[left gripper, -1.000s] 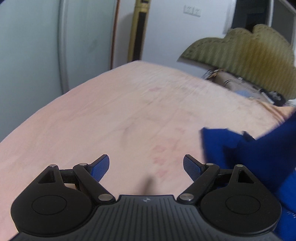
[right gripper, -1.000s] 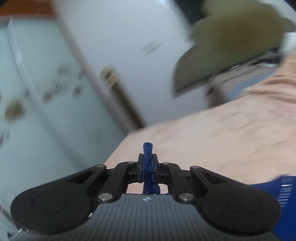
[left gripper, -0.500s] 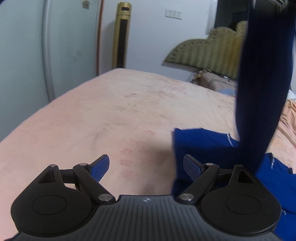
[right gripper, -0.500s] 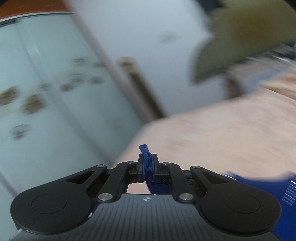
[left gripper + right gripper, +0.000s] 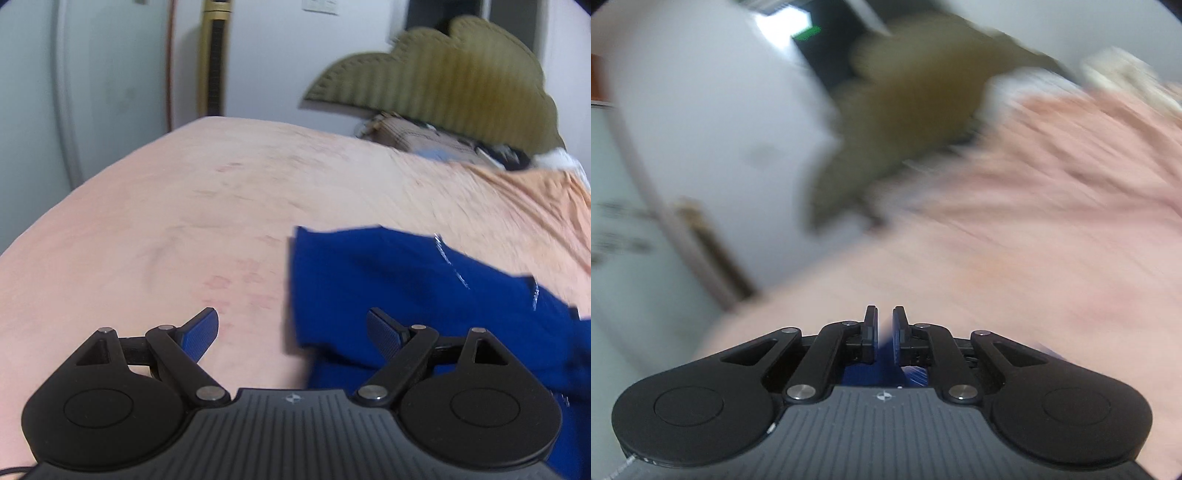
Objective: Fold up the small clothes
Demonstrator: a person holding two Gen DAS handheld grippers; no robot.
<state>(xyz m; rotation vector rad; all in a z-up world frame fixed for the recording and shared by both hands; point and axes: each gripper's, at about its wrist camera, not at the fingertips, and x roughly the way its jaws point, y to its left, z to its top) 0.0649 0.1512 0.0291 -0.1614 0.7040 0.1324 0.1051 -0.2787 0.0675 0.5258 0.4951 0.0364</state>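
No text can be read; the white marks on the blue garment (image 5: 424,288) are too blurred.

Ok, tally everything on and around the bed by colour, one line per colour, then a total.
Blue: 1, the blue garment lying on the bed
Pink: 1, the pink bedsheet
Olive: 1, the scalloped olive headboard
Gold: 1, the tall gold tower fan by the wall
Black: 2, the left gripper, jaws wide, and the right gripper, nearly shut on blue cloth
Total: 6
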